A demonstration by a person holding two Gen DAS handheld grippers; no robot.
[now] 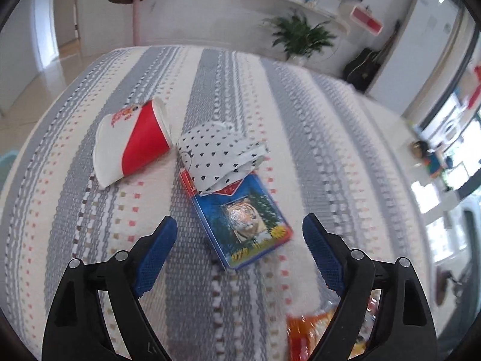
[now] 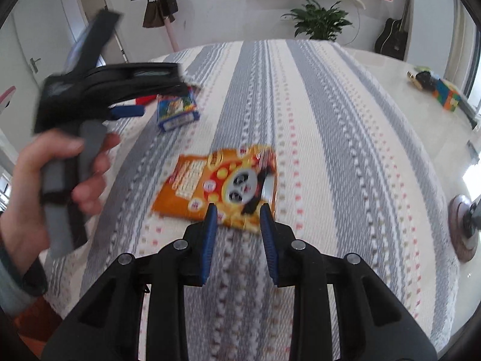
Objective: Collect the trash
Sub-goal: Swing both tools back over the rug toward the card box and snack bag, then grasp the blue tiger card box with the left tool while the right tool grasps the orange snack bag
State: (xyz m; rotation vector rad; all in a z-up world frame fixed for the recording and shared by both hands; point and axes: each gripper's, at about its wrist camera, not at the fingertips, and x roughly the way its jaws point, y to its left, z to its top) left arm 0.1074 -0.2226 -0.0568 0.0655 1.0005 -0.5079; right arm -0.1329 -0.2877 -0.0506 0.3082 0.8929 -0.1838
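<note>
In the left wrist view a blue box with a tiger picture (image 1: 245, 221) lies on the striped cloth, partly covered at its far end by a crumpled white paper with black hearts (image 1: 221, 155). A flattened red and white paper cup (image 1: 132, 146) lies to their left. My left gripper (image 1: 239, 225) is open wide, its fingers on either side of the blue box, above it. In the right wrist view an orange snack packet with a panda (image 2: 221, 182) lies on the cloth. My right gripper (image 2: 237, 212) is open and empty, just short of the packet's near edge.
The table (image 2: 345, 138) has a grey and cream striped cloth. The left gripper held in a hand (image 2: 90, 96) shows at the left of the right wrist view, over the blue box (image 2: 177, 108). A potted plant (image 2: 318, 21), a guitar (image 2: 393, 37) and toys (image 2: 439, 90) lie beyond.
</note>
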